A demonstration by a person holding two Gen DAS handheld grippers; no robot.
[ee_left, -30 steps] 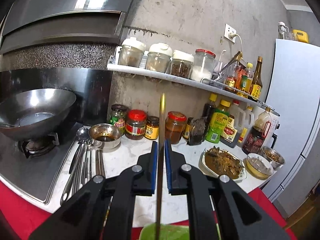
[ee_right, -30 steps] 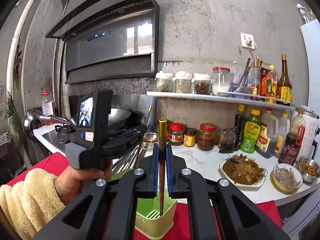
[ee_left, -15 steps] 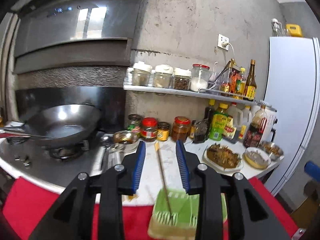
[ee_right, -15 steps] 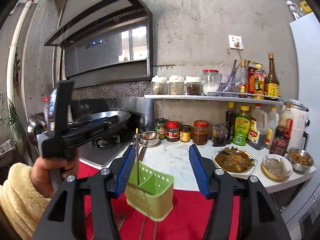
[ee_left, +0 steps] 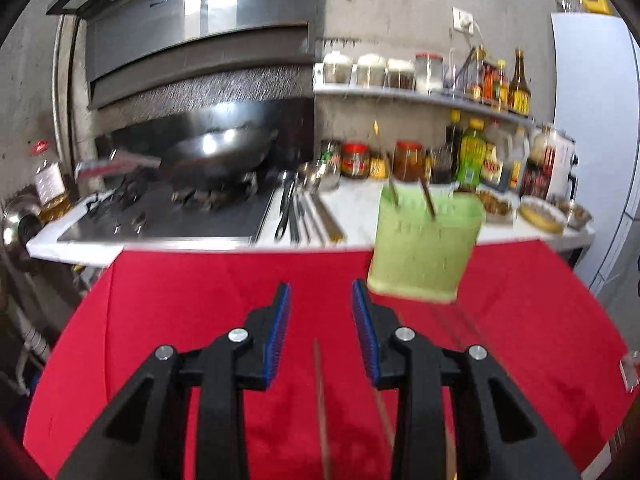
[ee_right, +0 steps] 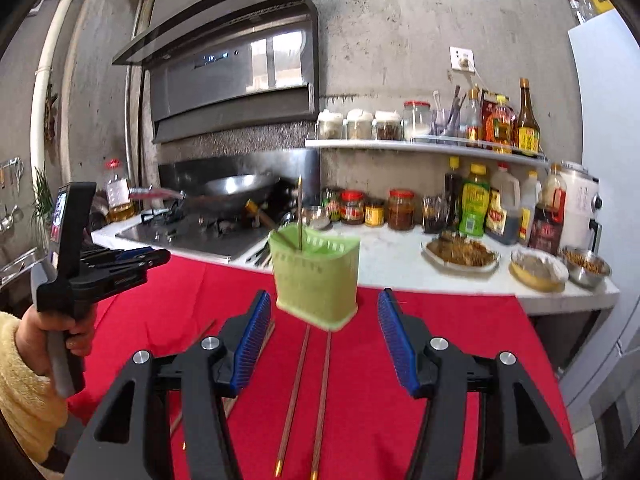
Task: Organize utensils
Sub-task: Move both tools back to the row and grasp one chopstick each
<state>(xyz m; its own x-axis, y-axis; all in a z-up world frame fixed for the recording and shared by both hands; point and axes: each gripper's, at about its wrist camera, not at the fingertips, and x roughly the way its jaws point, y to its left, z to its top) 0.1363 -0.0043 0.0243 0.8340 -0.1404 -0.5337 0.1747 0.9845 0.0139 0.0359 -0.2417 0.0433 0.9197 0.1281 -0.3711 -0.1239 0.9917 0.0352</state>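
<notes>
Left gripper: held above the red cloth, fingers spread apart, nothing between the blue pads. It is also seen from the right wrist view, at the left edge, gripped by a hand in a yellow fleece sleeve.

Right gripper: fingers wide apart, nothing held; it is aimed at the holder.

Holder: green plastic, slotted, stood upright on the far part of the cloth near the counter edge. It lies ahead and to the right of the left gripper.

Chopsticks in holder: two are counted in the left view, both leaning left; the taller one has a gold tip. Only one is clearly made out in the right view.

Loose chopsticks: a pair is laid flat on the cloth between the right gripper's fingers, gold tips toward the camera. A further one is partly hidden under the left finger. One is seen below the left gripper; image blurred.

Metal cutlery: a row laid on the white counter beside the stove.

Wok: set on the stove.

Jars, bottles and dishes of food: ranged along the counter, right side.
</notes>
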